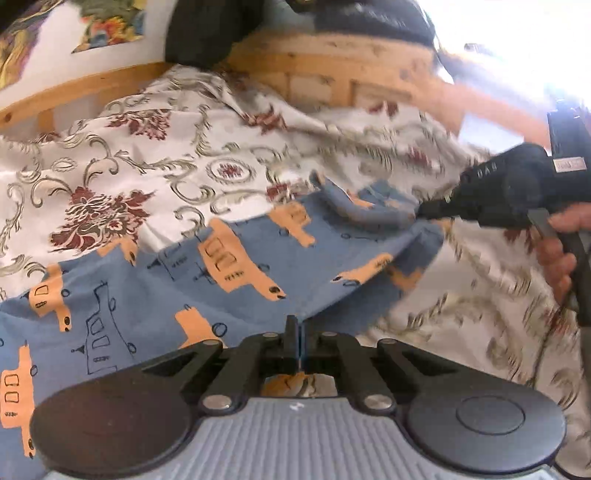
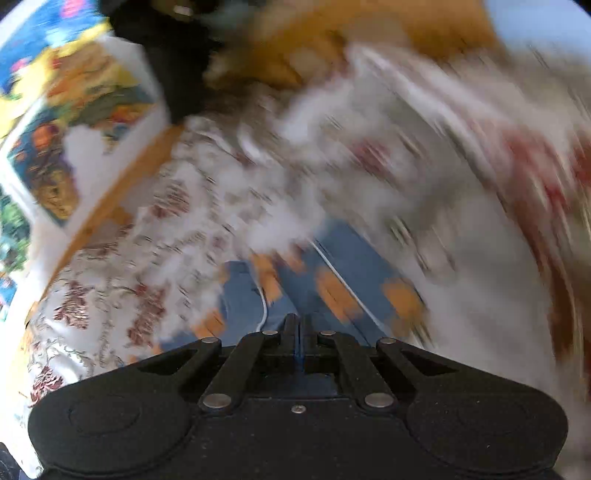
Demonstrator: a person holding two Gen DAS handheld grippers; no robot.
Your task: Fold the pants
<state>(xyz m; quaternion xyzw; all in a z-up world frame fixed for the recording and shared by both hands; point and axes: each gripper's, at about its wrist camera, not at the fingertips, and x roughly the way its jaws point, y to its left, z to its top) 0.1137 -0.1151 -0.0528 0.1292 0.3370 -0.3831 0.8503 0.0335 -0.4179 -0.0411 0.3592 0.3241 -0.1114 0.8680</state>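
Observation:
Blue pants (image 1: 236,266) printed with orange buses lie spread on a floral bedspread (image 1: 122,166). My left gripper (image 1: 295,326) is shut on their near edge, and the cloth runs right up into the closed fingers. In the left wrist view my right gripper (image 1: 423,213), held by a hand (image 1: 557,254), comes in from the right and pinches a rolled-up blue end. The right wrist view is heavily blurred. There my right gripper (image 2: 295,321) is shut, with the blue pants (image 2: 332,273) and a white drawstring (image 2: 343,280) right in front of it.
A wooden bed frame (image 1: 317,62) runs along the back, with a dark garment (image 1: 199,33) draped over it. A colourful printed sheet (image 2: 59,147) lies to the left beyond the frame. Strong light washes out the upper right.

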